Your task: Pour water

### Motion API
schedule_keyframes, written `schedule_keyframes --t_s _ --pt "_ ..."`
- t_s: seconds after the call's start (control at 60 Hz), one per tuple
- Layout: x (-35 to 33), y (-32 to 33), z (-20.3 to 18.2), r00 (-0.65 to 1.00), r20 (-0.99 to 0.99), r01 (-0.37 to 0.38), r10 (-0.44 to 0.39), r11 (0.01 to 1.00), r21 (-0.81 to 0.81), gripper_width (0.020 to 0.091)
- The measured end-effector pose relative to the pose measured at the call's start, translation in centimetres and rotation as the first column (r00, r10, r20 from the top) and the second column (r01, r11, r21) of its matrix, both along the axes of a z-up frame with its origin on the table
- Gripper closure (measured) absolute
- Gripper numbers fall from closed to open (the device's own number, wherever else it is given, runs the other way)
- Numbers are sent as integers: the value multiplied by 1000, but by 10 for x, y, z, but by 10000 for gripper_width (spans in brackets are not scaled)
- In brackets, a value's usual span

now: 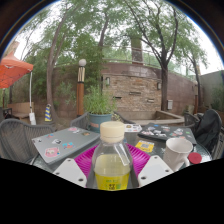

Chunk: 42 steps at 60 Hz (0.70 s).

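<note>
A clear plastic bottle (112, 160) with a white cap and a yellow label stands upright between my fingers, held above the table. My gripper (112, 168) is shut on the bottle, both magenta pads (86, 158) pressing its sides. A white paper cup (178, 151) stands on the table to the right, just beyond my right finger. A small red cap (195, 157) lies beside the cup.
The outdoor table (160, 140) carries a laptop covered in stickers (62, 144) on the left, and a dark remote-like object (153, 133) and small items farther back. Metal chairs (22, 134) stand around it. A potted plant (98, 106) and a brick wall (135, 90) lie beyond.
</note>
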<state>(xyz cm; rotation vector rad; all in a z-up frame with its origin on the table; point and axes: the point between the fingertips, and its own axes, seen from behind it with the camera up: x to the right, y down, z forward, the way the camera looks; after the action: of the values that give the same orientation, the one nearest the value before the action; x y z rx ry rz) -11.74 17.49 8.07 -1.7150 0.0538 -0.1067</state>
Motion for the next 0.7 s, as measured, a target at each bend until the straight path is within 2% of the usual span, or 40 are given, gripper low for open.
schedule_keyframes --t_s 0.117,0.183,0.233,0.267,0.3,0.35,0.4,0.45,0.517,0.583,0.683,0.7 --pt "-5 7 -3 988 -152 -56 39 992 -111 609" --pt "-14 17 23 944 -319 -113 81 990 -81 607" --pt "-7 23 57 871 -481 -122 97 992 -21 609" --pt "-8 33 87 796 -597 -115 99 993 12 608" --pt "6 33 96 678 -721 -122 138 990 76 607" --pt "23 38 125 458 -876 -87 153 988 127 609" --pt "35 36 134 207 -964 -41 165 986 160 609" --pt "53 35 146 -71 -984 18 164 986 163 611" --pt "90 33 132 -391 -907 84 154 988 131 611" --pt "93 29 101 -492 -862 108 124 991 81 609" --pt "108 17 85 -634 -766 145 104 989 14 611" --pt "92 24 82 -637 -765 166 92 986 -19 612"
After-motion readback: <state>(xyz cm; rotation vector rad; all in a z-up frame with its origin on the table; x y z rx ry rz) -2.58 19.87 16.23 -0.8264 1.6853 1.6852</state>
